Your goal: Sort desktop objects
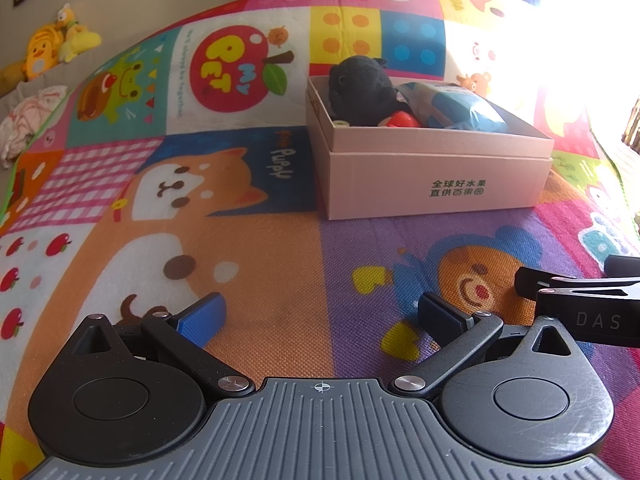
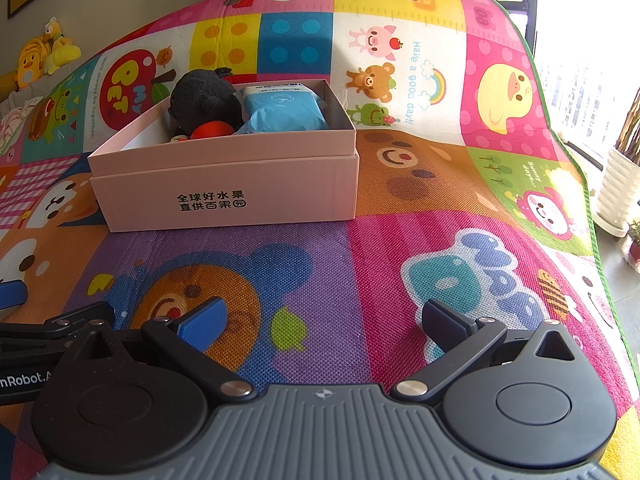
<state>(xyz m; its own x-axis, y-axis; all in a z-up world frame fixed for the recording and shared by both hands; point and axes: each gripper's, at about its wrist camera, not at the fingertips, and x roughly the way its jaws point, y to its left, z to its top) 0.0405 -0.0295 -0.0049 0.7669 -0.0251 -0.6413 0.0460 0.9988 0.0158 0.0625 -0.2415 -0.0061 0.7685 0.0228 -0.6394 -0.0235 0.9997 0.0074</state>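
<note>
Both my claws are spread wide and empty: left claw (image 1: 320, 316), right claw (image 2: 322, 320). The pink box (image 2: 228, 184), already holding the black plush (image 2: 202, 96), blue pack (image 2: 280, 112) and red toy (image 2: 212, 130), lies ahead on the play mat (image 2: 360, 260), up-right of my left, up-left of my right, about equally near

Pink box (image 2: 224, 196) reads "全球好水果 直供百果园"; play mat (image 1: 240, 240) reads "MY PET", "Puppy".

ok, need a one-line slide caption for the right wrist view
Open right gripper hovers empty over the colourful cartoon play mat, facing a pink cardboard box holding a black plush toy and blue tissue pack.
</note>
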